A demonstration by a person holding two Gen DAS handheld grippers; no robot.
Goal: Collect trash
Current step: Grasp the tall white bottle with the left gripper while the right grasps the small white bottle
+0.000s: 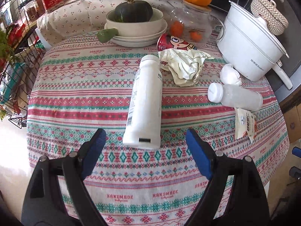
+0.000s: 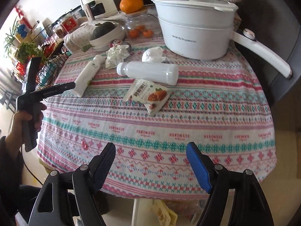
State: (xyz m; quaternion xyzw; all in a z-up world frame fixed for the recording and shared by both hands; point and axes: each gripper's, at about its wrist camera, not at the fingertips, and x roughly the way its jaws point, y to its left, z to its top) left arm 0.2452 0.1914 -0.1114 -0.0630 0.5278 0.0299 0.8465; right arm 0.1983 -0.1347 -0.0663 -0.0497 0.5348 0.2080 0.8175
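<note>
On the counter (image 1: 79,98), a bowl (image 1: 135,26) holds a squash (image 1: 133,12); jar (image 1: 190,28) holds oranges; both tongs (image 1: 144,133) (image 2: 150,146) gape empty.

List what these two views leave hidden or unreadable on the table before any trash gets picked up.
- Red cartoon cup: left wrist view, its mouth end is covered by the crumpled paper.
- Snack wrapper: left wrist view, print is too distorted to read.
- Frosted bottle: both views, contents cannot be told through its cloudy wall.
- White pot: lid on, inside hidden.
- No bin appears in either view.
</note>
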